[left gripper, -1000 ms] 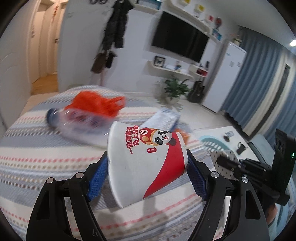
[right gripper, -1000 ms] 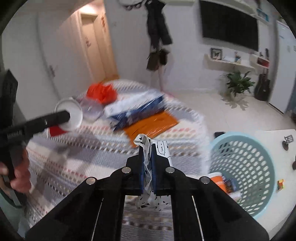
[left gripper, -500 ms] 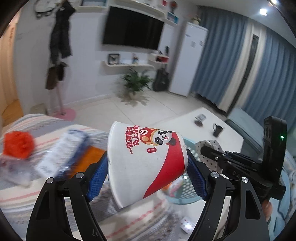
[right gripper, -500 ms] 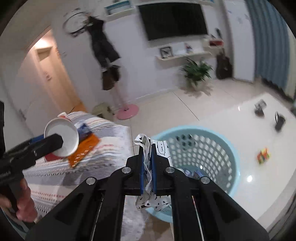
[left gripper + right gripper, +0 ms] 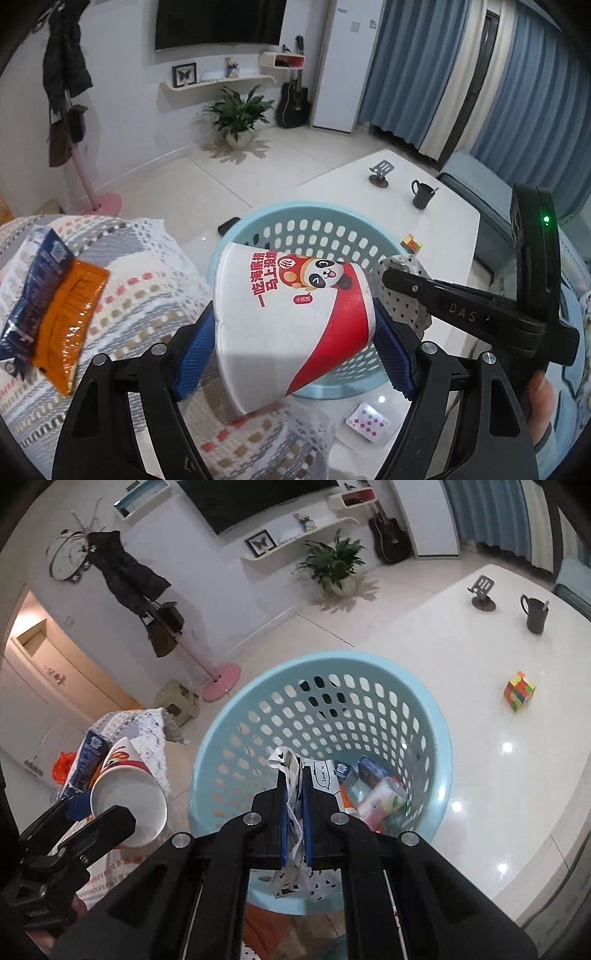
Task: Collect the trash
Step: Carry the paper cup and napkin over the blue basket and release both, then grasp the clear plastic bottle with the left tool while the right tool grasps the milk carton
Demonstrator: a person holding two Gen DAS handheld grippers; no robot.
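Left gripper (image 5: pixel 293 332): lower centre of the left wrist view, jaws clamped on the paper cup (image 5: pixel 291 321), blue pads pressed against both sides. Cup white and red with a panda print, lying sideways, open mouth toward frame left; also visible at lower left of the right wrist view, mouth toward the camera.

Right gripper (image 5: pixel 295 805): lower centre of the right wrist view, jaws together, pinching a crumpled white wrapper (image 5: pixel 295 771) with black print. Wrapper ends protruding above and below the pads. Positioned over the open top of the light-blue perforated basket (image 5: pixel 436 720).

Basket: centre of both views, standing on a glossy white table (image 5: pixel 424 627). Contents: several packages at the bottom, details unclear.

Remaining items, left wrist view: orange packet (image 5: pixel 70 317) and dark blue packet (image 5: pixel 35 280) at left edge, lying on a striped blanket (image 5: pixel 147 280); playing card (image 5: pixel 367 421) at lower centre-right, just beside the basket base.

On the table, right wrist view, upper right: colour cube (image 5: pixel 519 691), dark mug (image 5: pixel 535 614), small stand (image 5: pixel 482 592).
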